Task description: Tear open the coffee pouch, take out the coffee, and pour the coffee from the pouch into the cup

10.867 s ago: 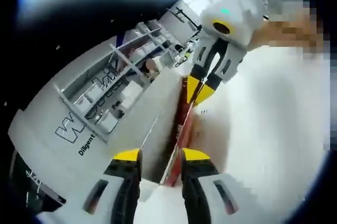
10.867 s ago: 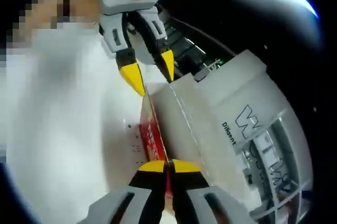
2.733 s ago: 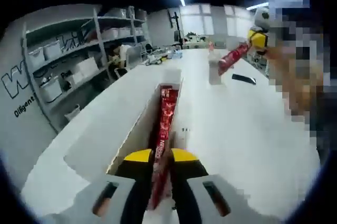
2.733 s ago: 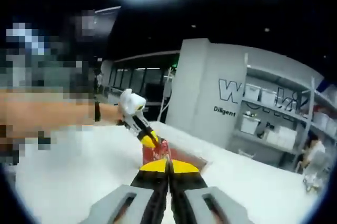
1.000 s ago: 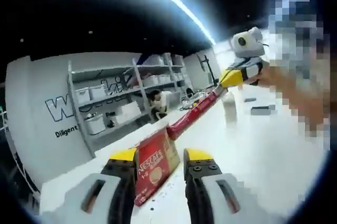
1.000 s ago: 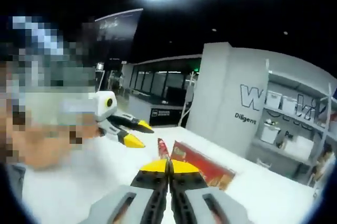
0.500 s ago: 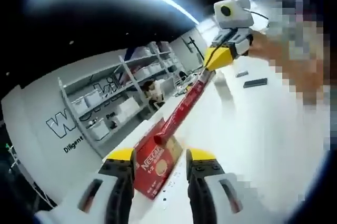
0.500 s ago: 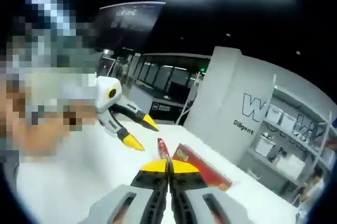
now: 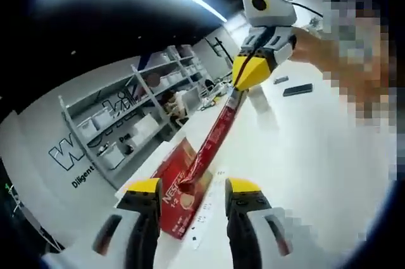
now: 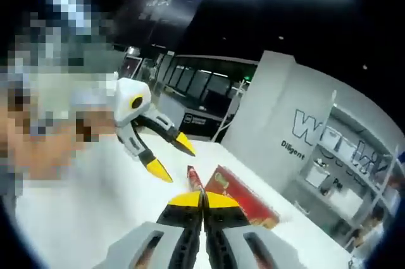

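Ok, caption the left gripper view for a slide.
Right tongs hold a red stick over the coffee box; left tongs open.

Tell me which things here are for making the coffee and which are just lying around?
For the job:
- coffee stick pouch, pinched by the shut right gripper
- red Nescafe box on the white table
- cup, farther along the table
- left gripper, jaws open

Just lying about:
- dark flat object on the table
- shelves with bins
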Demonstrator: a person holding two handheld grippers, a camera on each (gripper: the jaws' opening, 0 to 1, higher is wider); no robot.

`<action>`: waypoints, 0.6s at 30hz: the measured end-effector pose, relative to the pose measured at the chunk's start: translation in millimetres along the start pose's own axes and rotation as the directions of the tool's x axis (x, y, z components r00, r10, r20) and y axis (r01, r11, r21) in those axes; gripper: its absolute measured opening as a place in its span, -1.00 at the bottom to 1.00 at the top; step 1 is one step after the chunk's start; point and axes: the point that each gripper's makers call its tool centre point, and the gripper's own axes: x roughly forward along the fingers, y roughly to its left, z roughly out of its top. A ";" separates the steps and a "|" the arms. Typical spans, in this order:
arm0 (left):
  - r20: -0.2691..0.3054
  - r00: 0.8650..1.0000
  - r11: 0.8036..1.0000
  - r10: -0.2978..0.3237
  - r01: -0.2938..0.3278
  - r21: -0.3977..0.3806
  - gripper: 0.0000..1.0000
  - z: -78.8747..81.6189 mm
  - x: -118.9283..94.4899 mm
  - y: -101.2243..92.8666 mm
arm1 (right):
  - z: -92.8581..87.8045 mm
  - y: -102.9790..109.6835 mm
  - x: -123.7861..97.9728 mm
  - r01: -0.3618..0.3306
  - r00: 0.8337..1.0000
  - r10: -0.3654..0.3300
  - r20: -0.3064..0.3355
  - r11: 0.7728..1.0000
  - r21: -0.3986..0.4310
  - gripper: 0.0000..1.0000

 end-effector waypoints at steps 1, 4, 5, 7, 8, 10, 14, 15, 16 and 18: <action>0.001 1.000 1.000 -0.006 0.006 0.002 -0.15 -0.9 1.8 -1.3 | -2.1 -0.6 2.1 0.005 1.000 -0.005 -0.010 1.000 -0.010 -0.97; -0.002 1.000 1.000 -0.016 0.016 -0.012 -0.15 -7.5 7.3 -2.4 | -9.6 -1.2 5.8 0.011 0.999 -0.012 -0.034 0.999 -0.030 -0.97; -0.019 1.000 1.000 -0.020 0.020 -0.001 -0.12 -12.3 9.9 -3.6 | -11.1 -0.7 6.1 0.008 0.999 -0.010 -0.040 0.999 -0.041 -0.97; -0.033 0.999 1.000 -0.019 0.019 0.023 -0.08 -16.7 13.8 -5.0 | -10.0 1.0 5.8 0.001 0.999 -0.005 -0.040 0.997 -0.080 -0.98; -0.038 0.999 0.999 -0.020 0.021 0.028 -0.08 -17.9 14.8 -7.1 | -9.2 3.5 5.8 -0.005 0.999 0.001 -0.039 0.995 -0.096 -0.98; -0.047 0.998 0.999 -0.033 0.034 0.033 -0.08 -20.0 16.8 -11.8 | -7.8 5.7 6.5 -0.010 0.999 0.006 -0.038 0.994 -0.111 -0.98; -0.029 0.997 0.997 -0.075 0.076 0.024 -0.11 -16.8 19.2 -21.6 | -3.4 6.6 8.2 0.006 0.999 -0.011 -0.030 0.988 -0.153 -0.98; -0.024 0.996 0.997 -0.081 0.081 0.019 -0.11 -15.8 19.4 -22.5 | -2.2 7.3 8.2 0.007 1.000 -0.011 -0.028 0.986 -0.164 -0.98; -0.023 0.996 0.996 -0.084 0.085 0.023 -0.12 -15.0 19.7 -24.0 | -1.5 8.1 8.6 0.005 1.000 -0.010 -0.028 0.986 -0.169 -0.98; -0.033 0.996 0.996 -0.084 0.085 0.033 -0.13 -15.4 19.9 -24.2 | -2.3 10.2 9.1 0.002 0.999 -0.008 -0.035 0.983 -0.181 -0.98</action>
